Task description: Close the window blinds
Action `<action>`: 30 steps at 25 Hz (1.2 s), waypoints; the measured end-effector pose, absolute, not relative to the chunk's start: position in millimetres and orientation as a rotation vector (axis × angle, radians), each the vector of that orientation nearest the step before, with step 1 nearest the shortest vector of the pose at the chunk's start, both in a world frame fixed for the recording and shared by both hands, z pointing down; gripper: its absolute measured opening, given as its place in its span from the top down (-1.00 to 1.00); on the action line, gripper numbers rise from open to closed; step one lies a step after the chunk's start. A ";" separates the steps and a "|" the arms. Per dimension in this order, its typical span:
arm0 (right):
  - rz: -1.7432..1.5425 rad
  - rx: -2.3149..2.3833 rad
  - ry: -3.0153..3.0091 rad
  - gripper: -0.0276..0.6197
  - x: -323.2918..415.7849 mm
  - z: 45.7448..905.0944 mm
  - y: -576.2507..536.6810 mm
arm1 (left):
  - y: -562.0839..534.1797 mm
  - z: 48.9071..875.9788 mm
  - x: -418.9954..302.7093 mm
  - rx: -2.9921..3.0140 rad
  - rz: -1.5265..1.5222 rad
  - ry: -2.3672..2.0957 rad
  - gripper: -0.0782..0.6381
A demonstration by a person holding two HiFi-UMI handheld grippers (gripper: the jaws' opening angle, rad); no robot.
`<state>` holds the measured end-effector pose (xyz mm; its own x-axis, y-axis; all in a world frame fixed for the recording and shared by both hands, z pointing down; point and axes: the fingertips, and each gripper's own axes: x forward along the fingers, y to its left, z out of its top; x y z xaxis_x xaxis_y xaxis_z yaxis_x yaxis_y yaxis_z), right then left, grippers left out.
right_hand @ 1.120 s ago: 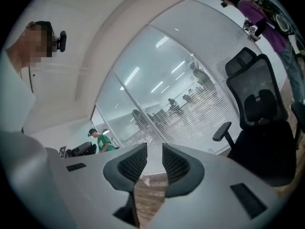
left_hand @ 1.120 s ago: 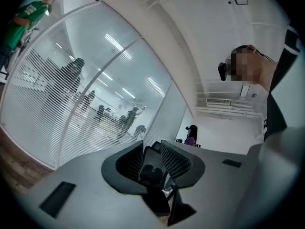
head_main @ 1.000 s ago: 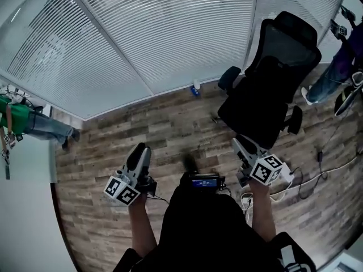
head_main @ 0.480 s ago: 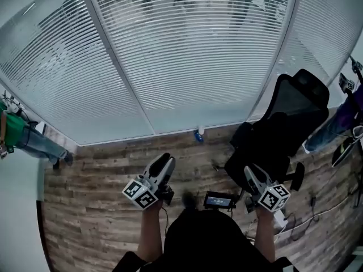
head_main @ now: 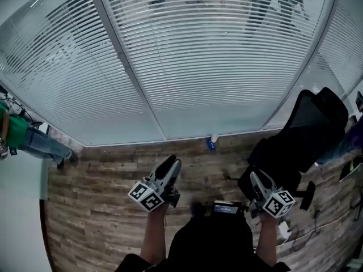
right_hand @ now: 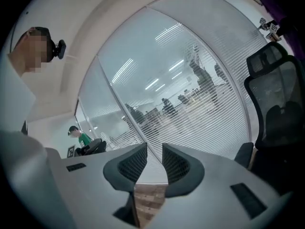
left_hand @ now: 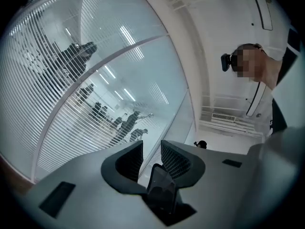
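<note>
White thin-slatted window blinds (head_main: 198, 55) span the glass wall ahead, likely light and easily bent, best worked by a cord or knob I cannot spot; left claw (head_main: 172, 163) and right claw (head_main: 254, 177) stand narrowly parted, empty.

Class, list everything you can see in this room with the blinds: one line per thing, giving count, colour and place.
window blinds: several panels, white, across the glass wall ahead; figures show through the slats
office chair: one, black, on the floor at right, near the wall
small object: one, blue, at the foot of the wall; too small to identify
bystander: one, green top, far left
floor: one, brown wood planks
left gripper: one, grey, jaws apart, empty, pointing towards the blinds
right gripper: one, grey, jaws apart, empty, beside the chair
</note>
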<state>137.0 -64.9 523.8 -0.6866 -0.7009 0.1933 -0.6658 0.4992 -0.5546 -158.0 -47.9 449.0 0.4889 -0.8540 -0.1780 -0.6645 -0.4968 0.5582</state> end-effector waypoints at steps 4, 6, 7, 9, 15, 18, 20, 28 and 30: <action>-0.970 -1.184 2.686 0.60 130.7 531.8 -103.0 | -77.7 454.8 -168.5 2.279 -0.599 -1.320 0.44; -0.982 -1.148 2.686 0.60 125.9 536.9 -130.6 | -94.4 451.9 -179.1 2.268 -0.585 -1.379 0.40; -0.985 -1.123 2.683 0.60 122.3 538.8 -146.6 | -104.6 449.8 -186.8 2.260 -0.579 -1.418 0.38; -0.994 -1.072 2.677 0.60 113.8 543.0 -179.8 | -127.8 447.4 -204.8 2.225 -0.572 -1.504 0.37; -0.963 -0.945 2.713 0.60 95.1 536.0 -275.8 | -197.4 434.8 -245.7 2.135 -0.521 -1.739 0.28; -0.972 -0.868 2.738 0.60 86.8 532.6 -298.2 | -216.1 428.5 -259.7 2.087 -0.448 -1.840 0.19; -1.005 -0.858 2.741 0.60 87.8 539.0 -311.4 | -231.7 430.4 -270.7 2.036 -0.410 -1.895 0.18; -1.002 -0.944 2.705 0.60 114.0 550.3 -339.0 | -291.5 418.3 -331.5 1.942 -0.356 -2.116 0.19; -0.973 -0.986 2.688 0.60 118.2 544.7 -348.0 | -305.6 420.3 -352.5 1.910 -0.335 -2.157 0.19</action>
<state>118.2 -348.0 544.7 -0.7811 -0.6155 0.1052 -0.5401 0.5815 -0.6084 -352.5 -305.6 420.3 -0.1164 -0.9928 0.0281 -0.9376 0.1192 0.3266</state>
